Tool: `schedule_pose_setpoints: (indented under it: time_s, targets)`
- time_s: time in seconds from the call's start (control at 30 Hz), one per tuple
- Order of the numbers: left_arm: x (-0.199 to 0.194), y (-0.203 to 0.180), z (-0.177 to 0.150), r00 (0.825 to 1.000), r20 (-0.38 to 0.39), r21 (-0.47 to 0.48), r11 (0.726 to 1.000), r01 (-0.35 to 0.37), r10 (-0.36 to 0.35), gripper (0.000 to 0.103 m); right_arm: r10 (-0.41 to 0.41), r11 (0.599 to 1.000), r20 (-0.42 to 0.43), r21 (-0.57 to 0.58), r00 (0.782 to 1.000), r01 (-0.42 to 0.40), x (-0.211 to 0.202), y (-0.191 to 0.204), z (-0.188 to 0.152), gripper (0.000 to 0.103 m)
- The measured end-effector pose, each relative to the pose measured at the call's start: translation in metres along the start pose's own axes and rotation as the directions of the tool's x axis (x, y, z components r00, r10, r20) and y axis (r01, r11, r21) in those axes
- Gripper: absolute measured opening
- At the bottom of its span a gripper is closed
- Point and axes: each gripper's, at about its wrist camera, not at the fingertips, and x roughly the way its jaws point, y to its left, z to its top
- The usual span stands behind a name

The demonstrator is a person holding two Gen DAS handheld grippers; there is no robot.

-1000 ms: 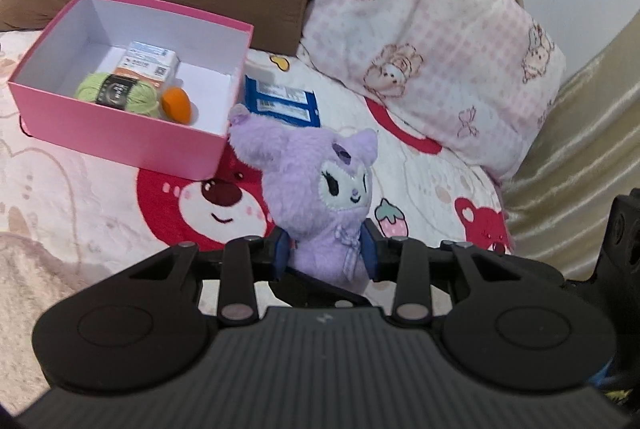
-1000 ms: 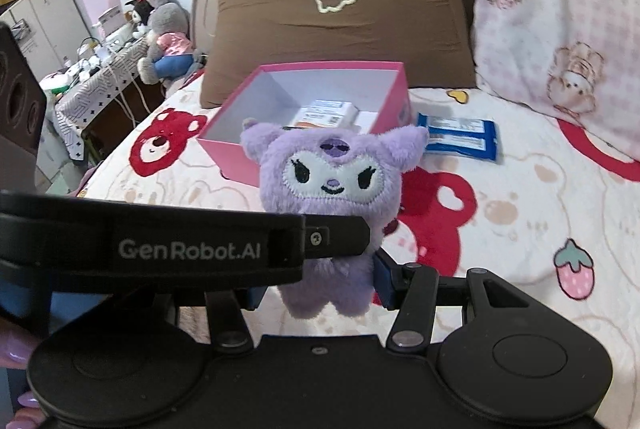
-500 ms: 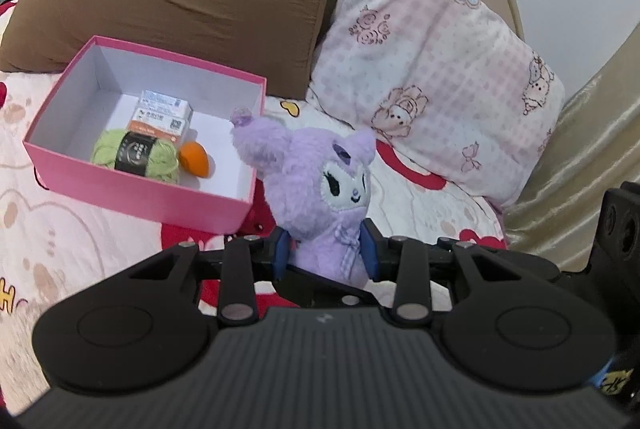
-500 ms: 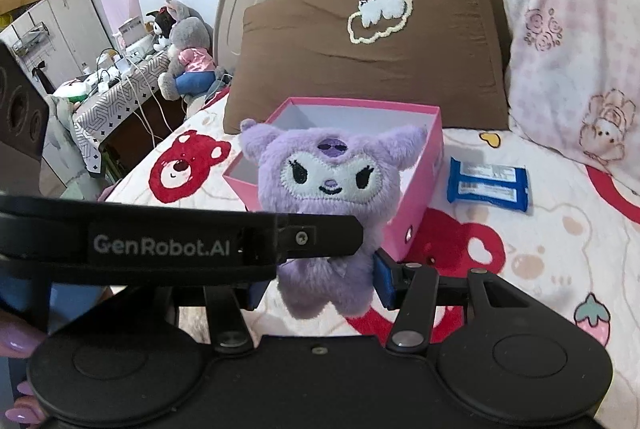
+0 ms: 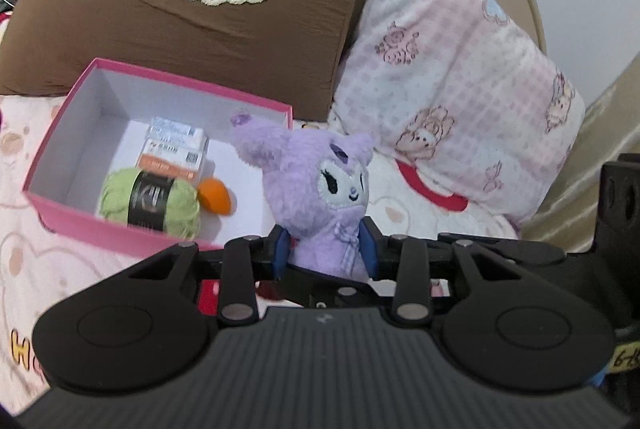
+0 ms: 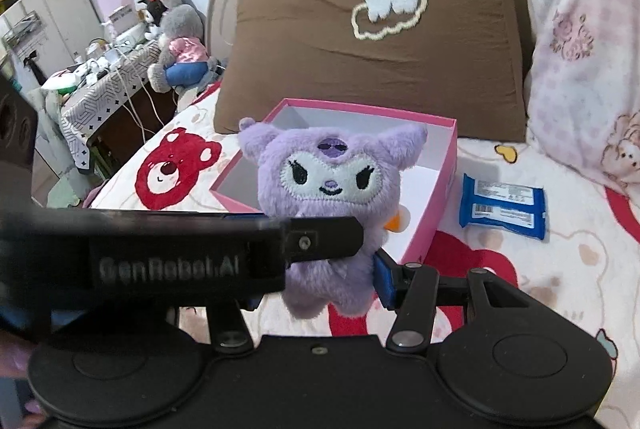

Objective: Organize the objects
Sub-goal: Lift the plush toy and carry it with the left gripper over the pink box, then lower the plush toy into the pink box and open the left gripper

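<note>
Both grippers hold one purple plush toy (image 5: 320,197) in the air over the bedspread (image 6: 560,289), just in front of the near wall of the pink box (image 5: 64,213).

Left gripper (image 5: 325,253): blue pads clamped on the toy's lower body, one on each side. In the right wrist view its finger crosses in front of the toy's middle.

Right gripper (image 6: 320,285): the right pad presses the toy's side; the left pad is mostly hidden behind the left gripper's finger, but the toy hangs held between the two.

Box open, standing on the bed in front of the brown pillow (image 5: 180,9). Inside: green yarn ball (image 5: 150,203), small carton (image 5: 174,153), orange object (image 5: 216,196).

Blue packet (image 6: 502,205) lies flat on the bedspread just right of the box. Pink pillow (image 5: 460,77) leans beside the brown one.
</note>
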Motion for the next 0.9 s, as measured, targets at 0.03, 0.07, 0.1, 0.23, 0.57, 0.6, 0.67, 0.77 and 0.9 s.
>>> schedule_pose_setpoints:
  time_s: [0.03, 0.07, 0.1, 0.23, 0.57, 0.6, 0.67, 0.77, 0.9]
  targets:
    - [0.002, 0.004, 0.009, 1.000, 0.001, -0.003, 1.000, 0.020, -0.020, 0.035, 0.001, 1.000, -0.004, -0.001, 1.000, -0.001, 0.002, -0.001, 0.008, 0.056]
    - [0.005, 0.008, 0.017, 0.999, 0.006, -0.015, 0.999, 0.036, -0.036, 0.035, -0.005, 1.000, -0.002, -0.005, 1.000, 0.005, 0.004, -0.002, 0.015, 0.056]
    - [0.007, 0.012, 0.025, 0.999, 0.011, -0.027, 0.999, 0.045, -0.044, 0.035, -0.010, 1.000, 0.004, -0.006, 1.000, 0.010, 0.005, -0.003, 0.023, 0.056]
    - [0.022, 0.024, 0.049, 0.997, 0.024, -0.034, 0.997, 0.069, -0.068, 0.034, -0.007, 1.000, 0.004, 0.027, 1.000, 0.007, 0.016, -0.011, 0.049, 0.057]
    - [0.079, 0.077, 0.061, 0.999, 0.019, -0.169, 0.985, 0.039, -0.037, 0.034, -0.049, 0.993, -0.014, 0.108, 0.999, 0.051, 0.085, -0.029, 0.067, 0.057]
    - [0.085, 0.083, 0.060, 0.999, 0.013, -0.184, 0.982, 0.031, -0.029, 0.035, -0.049, 0.992, -0.027, 0.115, 0.998, 0.052, 0.094, -0.029, 0.067, 0.057]
    - [0.097, 0.093, 0.057, 1.000, -0.009, -0.203, 0.979, 0.012, -0.014, 0.035, -0.059, 0.992, -0.043, 0.112, 0.997, 0.064, 0.109, -0.030, 0.067, 0.057]
    - [0.111, 0.106, 0.051, 1.000, -0.019, -0.238, 0.971, 0.003, -0.007, 0.035, -0.056, 0.991, -0.069, 0.117, 0.996, 0.064, 0.130, -0.035, 0.062, 0.056]
    - [0.130, 0.123, 0.047, 0.999, -0.022, -0.296, 0.955, 0.026, -0.034, 0.035, -0.082, 0.990, -0.081, 0.106, 0.993, 0.091, 0.151, -0.038, 0.059, 0.056]
